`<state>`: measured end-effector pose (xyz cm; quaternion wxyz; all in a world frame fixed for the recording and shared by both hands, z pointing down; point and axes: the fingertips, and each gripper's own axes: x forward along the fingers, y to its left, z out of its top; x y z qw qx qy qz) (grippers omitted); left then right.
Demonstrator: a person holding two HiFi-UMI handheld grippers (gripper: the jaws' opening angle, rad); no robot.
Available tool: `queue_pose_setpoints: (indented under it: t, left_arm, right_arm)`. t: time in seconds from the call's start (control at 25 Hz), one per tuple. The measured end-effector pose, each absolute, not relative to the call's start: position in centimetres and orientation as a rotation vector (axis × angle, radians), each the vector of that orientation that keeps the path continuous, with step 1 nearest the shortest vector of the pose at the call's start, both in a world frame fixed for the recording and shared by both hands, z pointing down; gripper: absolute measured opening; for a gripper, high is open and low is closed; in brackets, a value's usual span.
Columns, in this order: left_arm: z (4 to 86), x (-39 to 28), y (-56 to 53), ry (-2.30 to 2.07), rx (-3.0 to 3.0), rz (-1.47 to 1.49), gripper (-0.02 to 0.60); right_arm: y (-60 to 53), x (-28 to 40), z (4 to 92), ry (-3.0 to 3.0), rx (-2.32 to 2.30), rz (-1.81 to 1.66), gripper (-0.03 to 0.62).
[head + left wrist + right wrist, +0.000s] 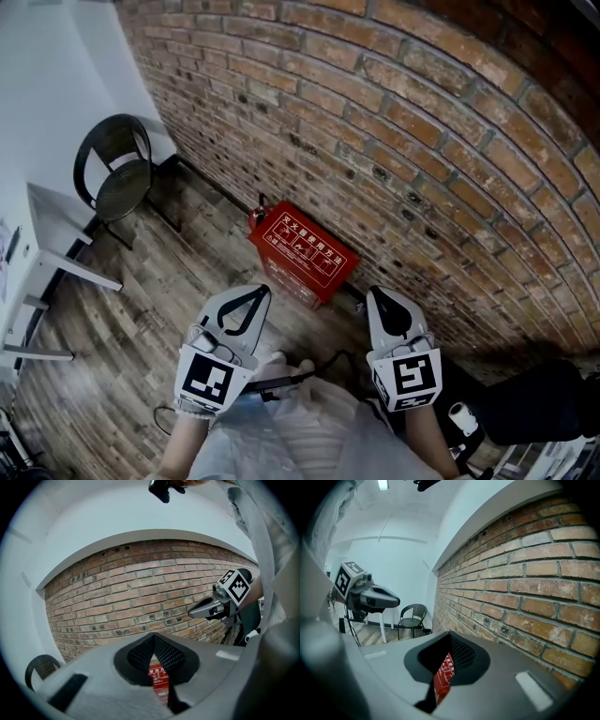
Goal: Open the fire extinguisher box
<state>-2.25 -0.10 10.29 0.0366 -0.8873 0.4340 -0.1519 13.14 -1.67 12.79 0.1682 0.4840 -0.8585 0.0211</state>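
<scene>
Left tongs (257,292): clenched tip to tip, nothing between them, held in the air.
Right tongs (377,294): likewise clenched and empty, level with the left pair.
Fire extinguisher box (302,249): red with white print, lid down, on the wooden floor (141,319) at the foot of the brick wall (422,141), ahead of both tongs and apart from them.
Black chair (117,173): in the floor's far left corner, well away from the box.

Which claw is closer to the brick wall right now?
The right claw, at the head view's right. The brick wall runs close beside it, while the left claw sits farther out over the wooden floor.
</scene>
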Motion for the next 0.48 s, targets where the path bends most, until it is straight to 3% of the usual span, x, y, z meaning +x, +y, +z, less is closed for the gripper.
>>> queue_pose_setpoints:
  t: [0.48]
  left_arm:
    - [10.5, -2.2, -2.1, 1.238, -2.766, -0.487, -0.006]
  right_arm:
    - [-3.0, 12.4, 13.1, -2.408, 1.417, 0.095, 0.005]
